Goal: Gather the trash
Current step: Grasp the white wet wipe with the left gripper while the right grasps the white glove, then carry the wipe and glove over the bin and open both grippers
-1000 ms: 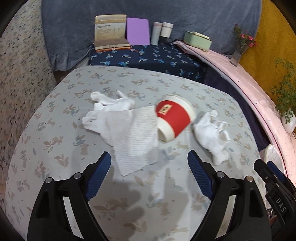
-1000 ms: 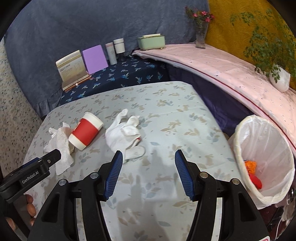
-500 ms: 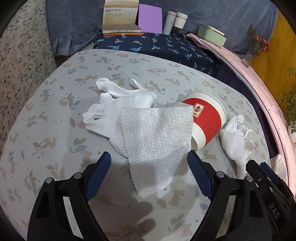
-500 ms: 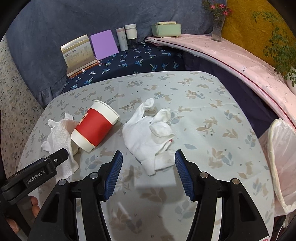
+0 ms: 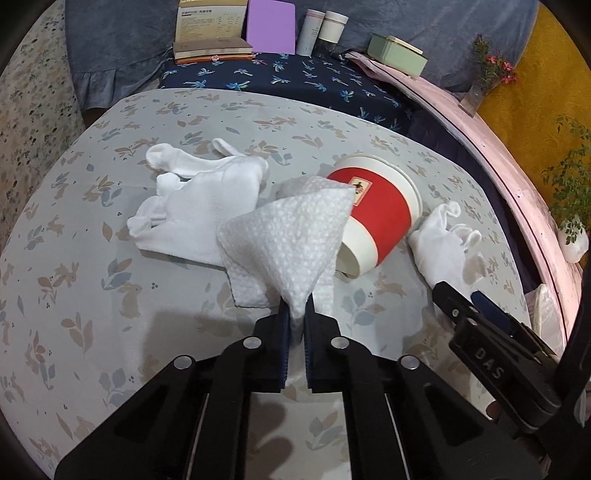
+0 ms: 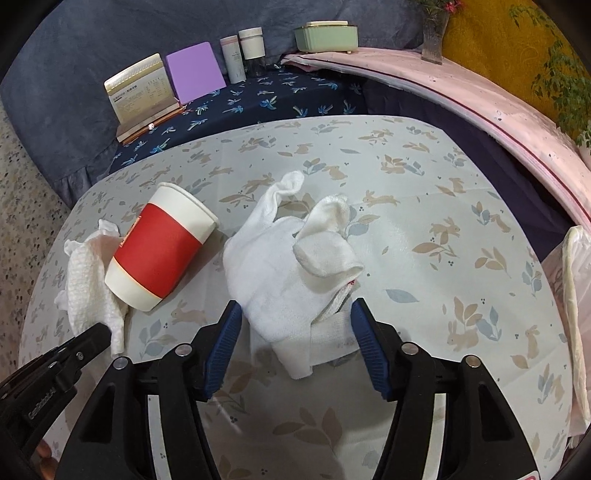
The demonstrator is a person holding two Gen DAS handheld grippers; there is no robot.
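Left gripper (image 5: 296, 318), previously open, now clamped on paper towel (image 5: 291, 240); right gripper (image 6: 295, 325) agape, "DAS"-marked.

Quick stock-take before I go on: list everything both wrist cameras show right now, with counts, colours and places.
paper towel: 1, white, pinched at its near corner
paper cup: 1, red and white, on its side mid-table
sock piles: 2, white, one left of the cup, one right of it
bin bag: 1, white, right table edge
book: 1, cream, back shelf
purple card: 1
bottles: 2, white
green box: 1
left gripper: closed on towel
right gripper: open around socks
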